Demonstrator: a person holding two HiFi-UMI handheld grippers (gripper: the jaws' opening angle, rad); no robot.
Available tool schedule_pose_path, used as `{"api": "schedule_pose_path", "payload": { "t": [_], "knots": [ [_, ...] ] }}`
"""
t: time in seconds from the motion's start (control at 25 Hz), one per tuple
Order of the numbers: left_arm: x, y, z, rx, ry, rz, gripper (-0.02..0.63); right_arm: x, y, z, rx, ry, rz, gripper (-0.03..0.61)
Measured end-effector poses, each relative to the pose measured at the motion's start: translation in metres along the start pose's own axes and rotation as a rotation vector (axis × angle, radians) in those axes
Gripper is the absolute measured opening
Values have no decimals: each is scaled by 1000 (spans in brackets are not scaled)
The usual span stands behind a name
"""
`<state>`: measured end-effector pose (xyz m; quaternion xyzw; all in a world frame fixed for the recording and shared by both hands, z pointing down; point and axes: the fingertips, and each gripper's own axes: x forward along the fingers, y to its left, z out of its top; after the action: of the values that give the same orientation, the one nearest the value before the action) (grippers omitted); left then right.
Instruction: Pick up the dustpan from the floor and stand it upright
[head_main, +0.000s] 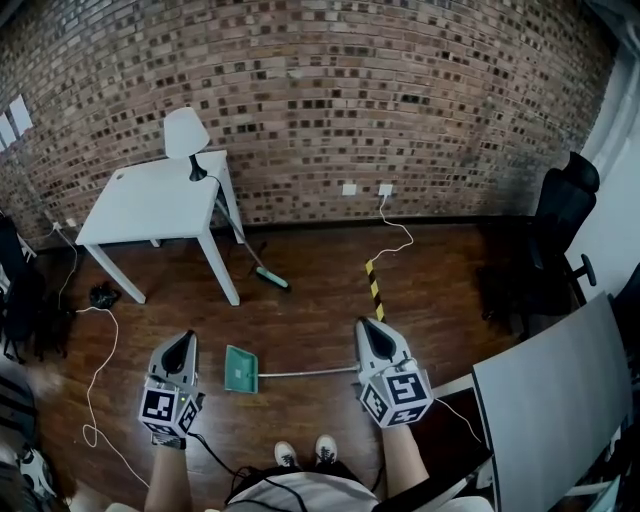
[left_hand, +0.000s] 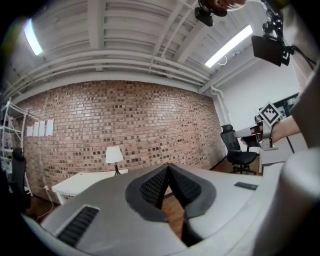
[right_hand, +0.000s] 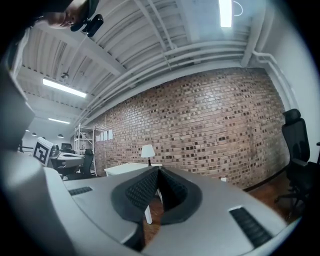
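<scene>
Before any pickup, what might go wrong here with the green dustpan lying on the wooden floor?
1. The green plastic dustpan lies flat, its thin metal handle low on the wooden floor. The left gripper and right gripper, both shut, may slip on so slim a rod.
2. The white cable loops beside the left gripper and might snag.

Place: office or studio workroom | brick wall (head_main: 400, 90) at 12 o'clock | white bench (head_main: 150, 200) with lamp (head_main: 185, 132) at 10 o'clock | black office chair (head_main: 560, 230) at 3 o'clock | wooden floor (head_main: 300, 310) | ceiling strip light (right_hand: 225, 12)
</scene>
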<state>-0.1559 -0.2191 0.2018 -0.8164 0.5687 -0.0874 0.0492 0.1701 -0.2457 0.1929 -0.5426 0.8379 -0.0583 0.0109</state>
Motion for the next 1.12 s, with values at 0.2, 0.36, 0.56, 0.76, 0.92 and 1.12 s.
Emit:
{"api": "schedule_pose_path", "payload": {
  "t": [0.2,0.36,0.56,0.76,0.92,1.12],
  "knots": [
    [-3,20,-17,-34,-13,43,15,7,-4,-16,2,27,-74,20],
    [-11,43,-39,-108,24,66,58,3,-7,-26,125,25,-120,42],
    [-13,63,-70,-113,80,69,141,5,-4,-45,182,72,-142,155],
    [-14,75,-104,-138,154,65,141,0,-29,-80,395,85,-236,155],
    [-15,86,-138,-164,217,76,141,0,-53,-122,515,113,-310,155],
    [-10,88,-177,-163,288,82,141,15,-70,-178,515,199,-316,155]
  ]
}}
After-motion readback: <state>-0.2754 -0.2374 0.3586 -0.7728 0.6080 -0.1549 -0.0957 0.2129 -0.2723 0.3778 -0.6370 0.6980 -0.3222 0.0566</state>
